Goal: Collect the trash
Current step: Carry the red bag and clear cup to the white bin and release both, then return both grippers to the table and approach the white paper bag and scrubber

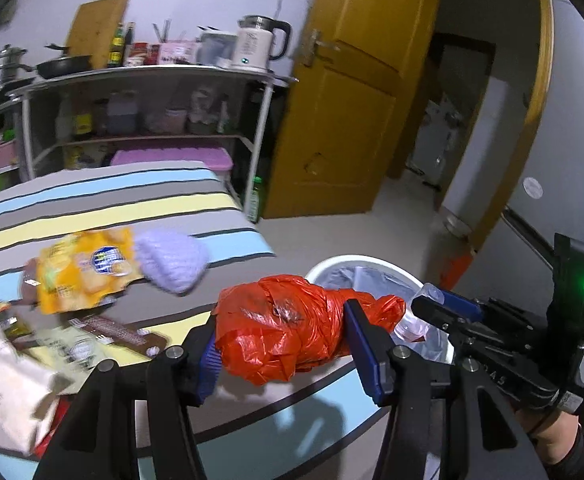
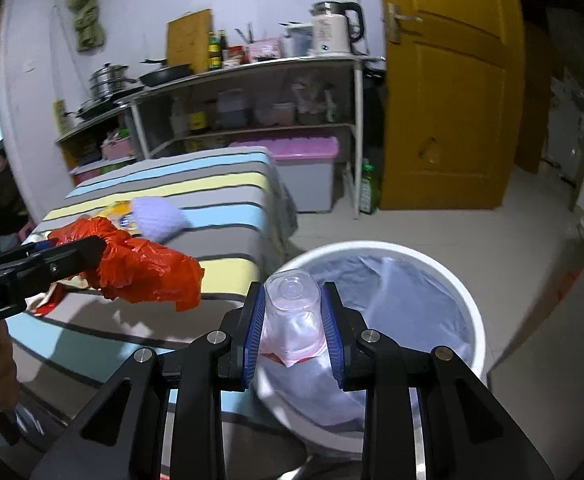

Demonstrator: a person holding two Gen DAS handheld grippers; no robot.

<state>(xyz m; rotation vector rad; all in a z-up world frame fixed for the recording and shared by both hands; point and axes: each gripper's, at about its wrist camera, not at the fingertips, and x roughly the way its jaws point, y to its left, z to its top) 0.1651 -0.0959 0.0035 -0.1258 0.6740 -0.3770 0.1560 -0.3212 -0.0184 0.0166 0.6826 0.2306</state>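
Over the lined white bin point(image 2: 477, 320) beside the striped bed point(image 1: 104, 200), the left gripper point(image 1: 284, 344) clamps a soft, light orange bag point(image 1: 292, 328) mid-bundle; the right gripper point(image 2: 292, 326) pinches a thin, crushable plastic cup point(image 2: 292, 312) by its sides.

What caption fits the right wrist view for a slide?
Right gripper holding clear plastic cup above white lined trash bin.

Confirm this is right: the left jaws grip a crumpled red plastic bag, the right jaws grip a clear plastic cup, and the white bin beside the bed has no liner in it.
Wrong on the liner. The right wrist view shows the white bin lined with a pale plastic bag. The rest stands: the left jaws grip the crumpled red plastic bag, and the right jaws grip the clear plastic cup.
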